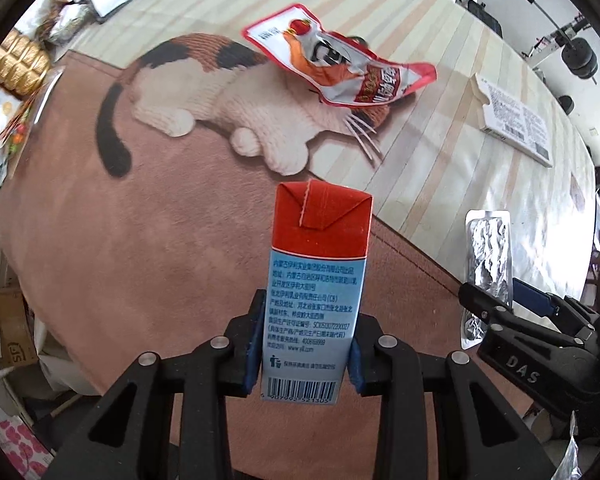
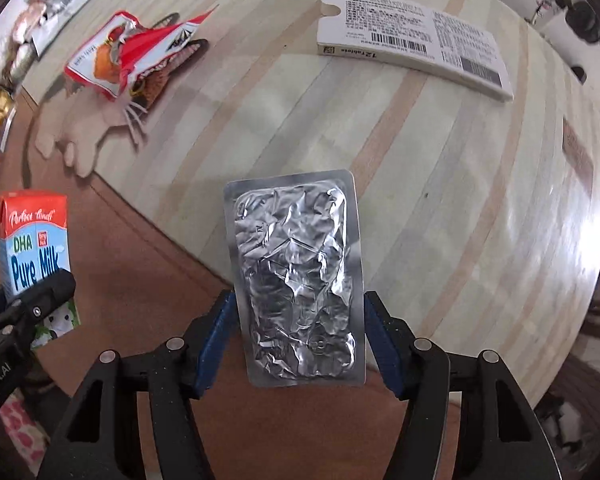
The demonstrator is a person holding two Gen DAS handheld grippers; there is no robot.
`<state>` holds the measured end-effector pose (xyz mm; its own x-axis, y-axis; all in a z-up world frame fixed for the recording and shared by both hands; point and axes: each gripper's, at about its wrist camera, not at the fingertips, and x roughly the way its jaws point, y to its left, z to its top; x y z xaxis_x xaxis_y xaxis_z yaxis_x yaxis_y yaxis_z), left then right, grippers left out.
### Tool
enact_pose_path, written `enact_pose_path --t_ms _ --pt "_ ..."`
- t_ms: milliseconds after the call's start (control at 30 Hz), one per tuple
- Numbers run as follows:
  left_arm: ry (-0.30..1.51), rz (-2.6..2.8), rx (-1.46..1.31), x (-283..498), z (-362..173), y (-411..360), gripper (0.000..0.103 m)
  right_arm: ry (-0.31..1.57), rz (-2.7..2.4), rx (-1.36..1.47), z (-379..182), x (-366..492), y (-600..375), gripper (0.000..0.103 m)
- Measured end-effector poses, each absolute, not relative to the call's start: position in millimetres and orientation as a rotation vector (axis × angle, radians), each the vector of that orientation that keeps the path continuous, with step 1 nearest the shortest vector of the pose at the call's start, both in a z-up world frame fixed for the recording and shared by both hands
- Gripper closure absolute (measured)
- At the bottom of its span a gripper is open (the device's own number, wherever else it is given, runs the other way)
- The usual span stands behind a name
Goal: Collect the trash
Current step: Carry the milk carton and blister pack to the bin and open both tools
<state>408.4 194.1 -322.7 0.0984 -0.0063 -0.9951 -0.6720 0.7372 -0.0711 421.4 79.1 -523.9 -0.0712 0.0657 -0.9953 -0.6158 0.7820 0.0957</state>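
Milk carton (image 2: 36, 256) reads "DHA Pure Milk".

A worktop (image 2: 440, 200) spreads under everything, covered by a cloth with pale cream and tan stripes on one part and a plain reddish-brown area (image 1: 100, 260) on the other. Printed across both is a calico cat (image 1: 204, 92) with white paws, a black tail and thin white whiskers. At the far left edge sits a gold, ribbed object (image 1: 20, 64), with a heap of packets and bags (image 1: 72, 0) just beyond it. Lower left shows a cardboard box (image 1: 8, 328) and a pink-patterned item (image 1: 16, 452). Black dumbbell weights (image 1: 580, 58) stand beyond the far right edge.
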Motion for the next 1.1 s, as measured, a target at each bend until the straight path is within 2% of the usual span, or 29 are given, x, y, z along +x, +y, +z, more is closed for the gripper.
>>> enact_pose_path --t_ms 433,533,700,867,967,1100 --pt "1.195 0.574 -0.704 293.6 -266.6 198.1 0.073 1.424 0.723 -0.383 -425.1 343.0 60.3 0.037" --pt "1.138 0.593 -0.745 241.3 -256.5 196.1 0.073 1.406 0.764 -0.369 -403.8 298.4 63.1 0.037" --pt "1.086 0.629 -0.825 130.9 -257.6 186.9 0.073 1.433 0.839 -0.336 -404.0 215.4 60.7 0.037" --pt "1.148 0.687 -0.942 30.7 -309.3 179.8 0.073 1.499 0.917 -0.404 -429.6 125.4 55.5 0.037" --pt "1.196 0.723 -1.032 -8.4 -360.4 182.1 0.073 1.549 0.958 -0.488 -467.3 74.7 58.1 0.037" --pt "1.247 0.770 -1.172 -49.2 -450.0 184.9 0.073 1.646 0.957 -0.561 -551.3 30.4 62.5 0.037"
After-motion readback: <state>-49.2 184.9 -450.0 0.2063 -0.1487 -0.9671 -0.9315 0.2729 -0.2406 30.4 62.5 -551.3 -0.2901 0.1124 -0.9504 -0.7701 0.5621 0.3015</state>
